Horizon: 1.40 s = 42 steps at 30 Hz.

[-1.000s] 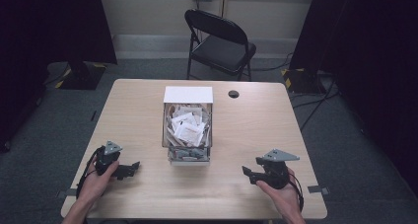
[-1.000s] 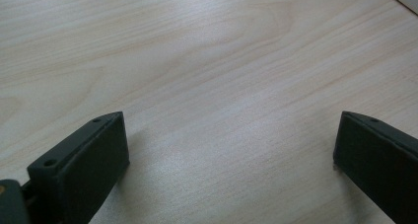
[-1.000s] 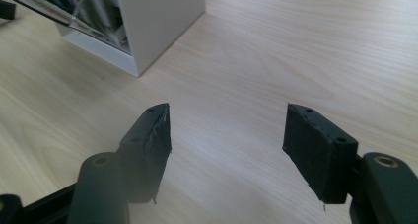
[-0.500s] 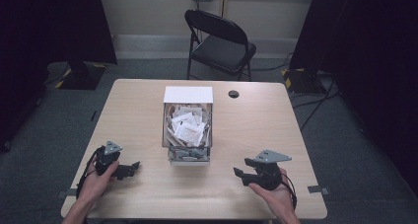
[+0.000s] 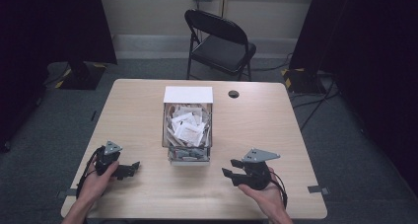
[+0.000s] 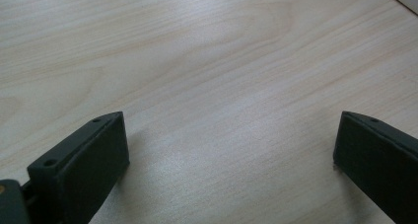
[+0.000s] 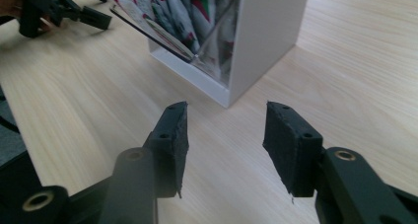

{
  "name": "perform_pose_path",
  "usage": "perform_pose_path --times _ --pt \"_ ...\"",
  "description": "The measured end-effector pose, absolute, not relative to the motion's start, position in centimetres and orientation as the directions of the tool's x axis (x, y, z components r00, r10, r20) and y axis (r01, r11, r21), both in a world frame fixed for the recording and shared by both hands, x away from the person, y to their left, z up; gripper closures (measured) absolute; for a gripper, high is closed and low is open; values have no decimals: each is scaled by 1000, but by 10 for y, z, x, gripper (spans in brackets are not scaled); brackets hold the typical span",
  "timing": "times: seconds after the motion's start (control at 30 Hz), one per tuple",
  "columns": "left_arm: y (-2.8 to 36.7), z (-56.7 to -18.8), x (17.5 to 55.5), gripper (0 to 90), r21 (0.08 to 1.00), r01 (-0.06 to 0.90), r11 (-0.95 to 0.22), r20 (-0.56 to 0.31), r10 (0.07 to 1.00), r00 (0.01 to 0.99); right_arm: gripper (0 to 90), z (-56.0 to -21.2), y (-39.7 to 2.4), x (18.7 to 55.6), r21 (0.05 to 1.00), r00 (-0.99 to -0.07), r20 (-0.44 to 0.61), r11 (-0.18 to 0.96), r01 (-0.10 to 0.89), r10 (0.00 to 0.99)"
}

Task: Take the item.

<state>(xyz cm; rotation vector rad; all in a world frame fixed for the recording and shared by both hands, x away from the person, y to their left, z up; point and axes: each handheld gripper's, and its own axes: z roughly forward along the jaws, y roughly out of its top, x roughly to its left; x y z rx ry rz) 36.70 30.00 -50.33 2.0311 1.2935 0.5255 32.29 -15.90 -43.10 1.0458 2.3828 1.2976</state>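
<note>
A white box with a clear front stands mid-table, stuffed with paper packets. My left gripper rests at the table's near left in a hand, pointing right. Its jaws are wide apart over bare wood. My right gripper is held at the near right, pointing left toward the box. Its jaws have just been closing, stand partly open and have nothing between them. Ahead of them are the box's white side, the packets and, farther off, the left gripper.
The light wooden table has a small round hole right of the box's back. A black folding chair stands beyond the far edge. Dark curtains hang at both sides.
My right gripper has moved left toward the box and its jaws stand narrower. The left gripper has stayed put.
</note>
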Motion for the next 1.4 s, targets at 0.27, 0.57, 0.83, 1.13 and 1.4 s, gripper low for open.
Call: perform_pose_path --times 0.27,0.57,0.83,1.13,1.4 --pt "300 -503 367 0 715 636 -289 -16 903 429 541 -427 -145 326 812 -751 128 366 454 647" --pt "300 -503 367 0 715 636 -290 -16 903 430 541 -423 -129 330 822 -776 133 369 434 617" --pt "300 -503 367 0 715 636 -290 -16 903 430 558 -418 -113 338 841 -798 139 356 408 587" --pt "300 -503 367 0 715 636 -290 -16 903 430 554 -414 -99 346 850 -806 149 343 400 573" --pt "300 -503 367 0 715 636 -290 -16 903 430 561 -418 -90 352 853 -813 156 339 397 561"
